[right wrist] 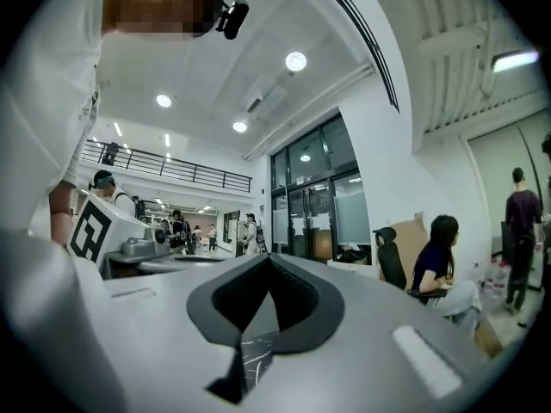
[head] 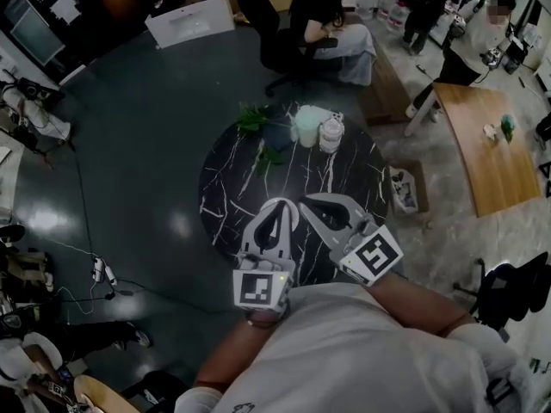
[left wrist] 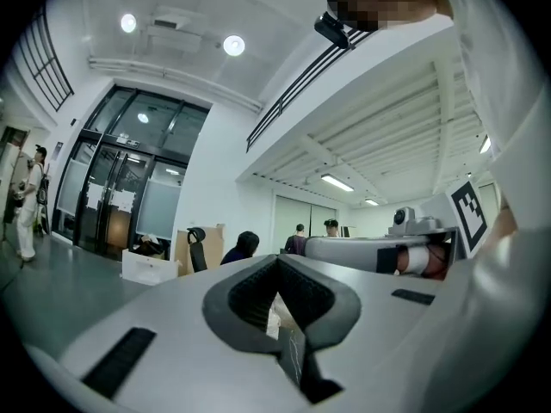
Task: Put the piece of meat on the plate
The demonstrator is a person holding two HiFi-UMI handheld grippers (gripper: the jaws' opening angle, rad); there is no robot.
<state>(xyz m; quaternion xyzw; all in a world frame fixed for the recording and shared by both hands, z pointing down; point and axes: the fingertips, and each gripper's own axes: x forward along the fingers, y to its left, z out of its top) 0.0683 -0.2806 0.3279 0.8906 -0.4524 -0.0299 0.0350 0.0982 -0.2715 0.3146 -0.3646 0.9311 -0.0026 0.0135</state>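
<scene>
In the head view both grippers are held high and close to the person's chest, above the near edge of a round black marble table. The left gripper is shut and holds nothing. Beside it, the right gripper is shut too, and empty. Their tips almost touch. In the left gripper view the left gripper points level across the room, as does the right gripper in the right gripper view. I cannot make out a piece of meat or a plate on the table.
At the table's far side stand a pale green jug, a clear jar and leafy greens. A seated person on an office chair is beyond the table. A wooden desk stands to the right. Cables lie on the floor at left.
</scene>
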